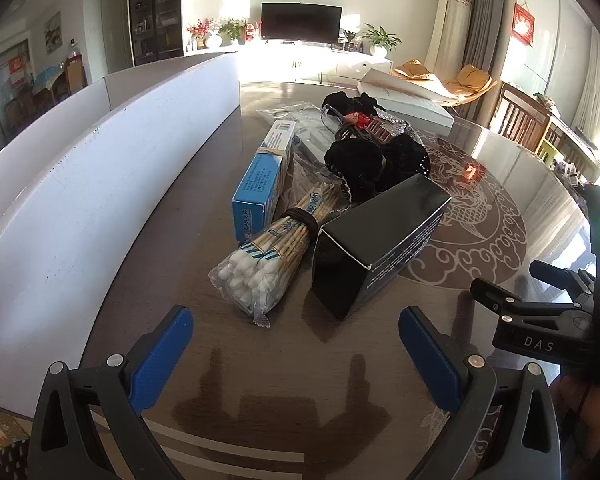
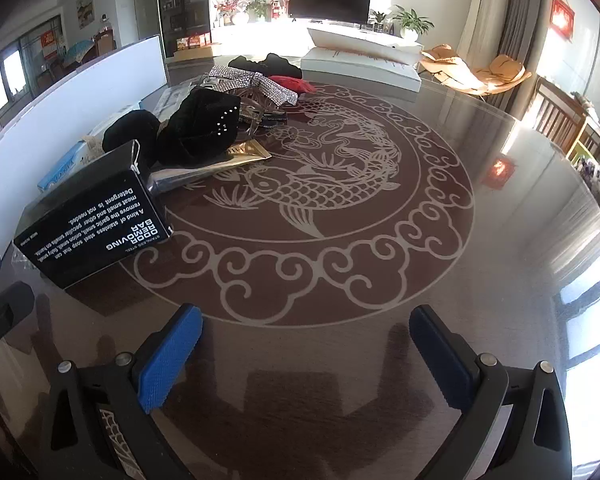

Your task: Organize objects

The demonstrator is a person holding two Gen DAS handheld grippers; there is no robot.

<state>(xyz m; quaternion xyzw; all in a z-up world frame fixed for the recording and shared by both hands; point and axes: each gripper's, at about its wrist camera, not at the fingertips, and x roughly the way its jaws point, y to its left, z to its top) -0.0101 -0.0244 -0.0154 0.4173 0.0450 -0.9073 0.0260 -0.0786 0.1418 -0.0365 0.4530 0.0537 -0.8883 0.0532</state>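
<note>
A pile of small items lies on the round glass table (image 1: 480, 208). In the left wrist view a bag of cotton swabs (image 1: 268, 256), a black box (image 1: 376, 240), a blue box (image 1: 264, 176) and black hair scrunchies (image 1: 360, 164) lie just beyond my left gripper (image 1: 296, 350), which is open and holds nothing. In the right wrist view the black box (image 2: 88, 224) sits at the left, with a gold tube (image 2: 220, 164), black scrunchies (image 2: 204, 124) and rhinestone clips (image 2: 256, 86) behind it. My right gripper (image 2: 306, 354) is open over bare table.
A long white board (image 1: 80, 184) stands along the left of the table. A white flat box (image 2: 360, 66) lies at the far edge. The right gripper's body (image 1: 560, 312) shows at the right of the left wrist view. Wooden chairs (image 2: 560, 116) stand beyond the right rim.
</note>
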